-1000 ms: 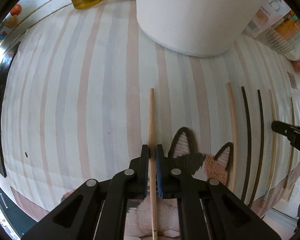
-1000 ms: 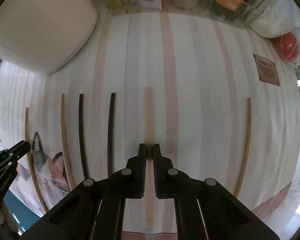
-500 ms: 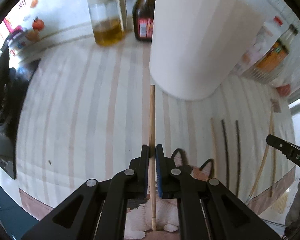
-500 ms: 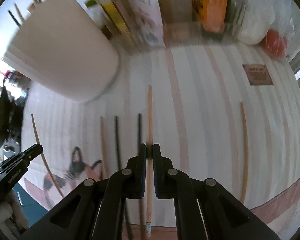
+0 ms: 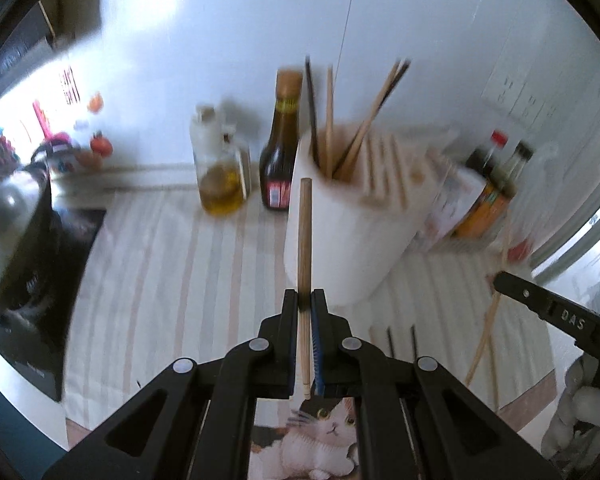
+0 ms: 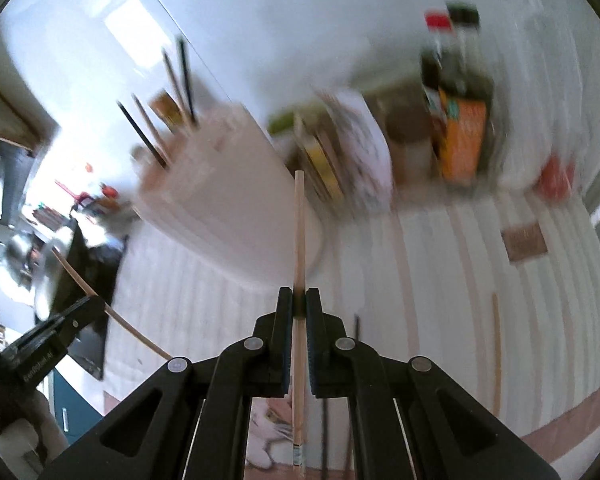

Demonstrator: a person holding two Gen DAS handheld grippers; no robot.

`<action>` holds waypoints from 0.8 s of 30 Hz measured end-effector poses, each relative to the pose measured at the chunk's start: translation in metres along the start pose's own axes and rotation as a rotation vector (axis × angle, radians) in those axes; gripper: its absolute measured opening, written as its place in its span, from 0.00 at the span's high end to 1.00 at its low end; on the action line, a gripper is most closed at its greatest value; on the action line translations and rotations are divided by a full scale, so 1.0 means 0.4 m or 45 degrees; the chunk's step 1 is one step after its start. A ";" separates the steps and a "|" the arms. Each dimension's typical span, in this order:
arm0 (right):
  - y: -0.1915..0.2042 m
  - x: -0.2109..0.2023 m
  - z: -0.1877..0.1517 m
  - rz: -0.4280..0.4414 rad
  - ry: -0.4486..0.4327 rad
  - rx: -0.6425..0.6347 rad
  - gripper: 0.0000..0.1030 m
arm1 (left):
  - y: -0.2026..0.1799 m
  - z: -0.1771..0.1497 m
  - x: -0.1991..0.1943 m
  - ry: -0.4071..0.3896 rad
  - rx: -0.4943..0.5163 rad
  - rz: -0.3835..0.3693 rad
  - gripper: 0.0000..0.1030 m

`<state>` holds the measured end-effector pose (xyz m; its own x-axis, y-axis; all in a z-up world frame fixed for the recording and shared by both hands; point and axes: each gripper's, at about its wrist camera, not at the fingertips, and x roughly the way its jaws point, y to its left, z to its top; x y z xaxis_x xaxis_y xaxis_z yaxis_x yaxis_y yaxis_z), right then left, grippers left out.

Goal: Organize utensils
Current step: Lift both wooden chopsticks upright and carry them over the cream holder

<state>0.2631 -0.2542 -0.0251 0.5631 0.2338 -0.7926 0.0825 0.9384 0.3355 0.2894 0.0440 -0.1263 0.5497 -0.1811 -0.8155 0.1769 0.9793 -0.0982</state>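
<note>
Home kitchen, by all signs: my view takes in a counter under a striped cloth (image 5: 172, 264), with an oil jar (image 5: 220, 176) and a dark sauce bottle (image 5: 280, 148) standing against the white wall. A white holder (image 5: 352, 232) stuffed with chopsticks sits just beside them, more sauce bottles (image 5: 496, 176) to its right. At the left edge, a black cooktop (image 5: 32, 312) carries a pot with a shiny lid (image 5: 8, 216).

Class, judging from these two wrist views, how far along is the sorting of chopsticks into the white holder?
Done: several chopsticks stand in the white holder. In hand: the left gripper and right gripper each clamp one wooden chopstick. Left: two dark chopsticks and a light one lie on the striped cloth.
</note>
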 end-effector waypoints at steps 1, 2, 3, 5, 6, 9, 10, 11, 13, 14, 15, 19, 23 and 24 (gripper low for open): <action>0.003 0.002 0.023 0.014 -0.022 -0.007 0.94 | 0.001 0.010 -0.013 -0.017 -0.002 -0.005 0.96; 0.014 -0.005 0.032 0.029 -0.048 -0.017 0.94 | 0.002 0.024 -0.033 -0.045 -0.004 -0.013 0.96; 0.027 -0.024 0.054 0.035 -0.082 -0.035 0.94 | 0.001 0.034 -0.047 -0.062 -0.004 -0.016 0.96; 0.025 -0.020 0.075 0.050 -0.123 -0.063 0.94 | -0.001 0.058 -0.079 -0.104 0.000 -0.016 0.96; 0.040 0.007 0.068 0.053 -0.145 -0.073 0.94 | -0.002 0.074 -0.096 -0.131 0.000 -0.007 0.96; 0.075 0.037 0.111 0.057 -0.221 -0.124 0.94 | -0.004 0.119 -0.127 -0.184 0.000 0.011 0.96; 0.102 0.081 0.111 0.053 -0.232 -0.138 0.94 | -0.004 0.131 -0.133 -0.198 -0.002 0.016 0.96; 0.143 0.108 0.123 0.053 -0.258 -0.148 0.94 | -0.001 0.153 -0.143 -0.220 -0.015 0.019 0.96; 0.181 0.095 0.179 0.045 -0.298 -0.188 0.94 | 0.002 0.181 -0.154 -0.249 -0.027 0.031 0.96; 0.203 0.130 0.180 0.044 -0.321 -0.193 0.94 | 0.005 0.197 -0.161 -0.265 -0.040 0.031 0.96; 0.224 0.137 0.208 0.048 -0.330 -0.206 0.94 | 0.007 0.217 -0.166 -0.275 -0.050 0.031 0.96; 0.277 0.202 0.225 0.062 -0.367 -0.211 0.94 | 0.015 0.278 -0.175 -0.310 -0.080 0.037 0.96; 0.302 0.227 0.263 0.079 -0.395 -0.216 0.94 | 0.018 0.336 -0.177 -0.327 -0.120 0.021 0.96; 0.313 0.254 0.257 0.078 -0.400 -0.221 0.94 | 0.019 0.348 -0.176 -0.334 -0.127 0.027 0.96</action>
<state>0.4149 -0.1392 -0.0112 0.7899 0.2264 -0.5699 -0.0845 0.9607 0.2645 0.3656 0.0514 0.0098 0.7474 -0.1652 -0.6435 0.0894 0.9848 -0.1490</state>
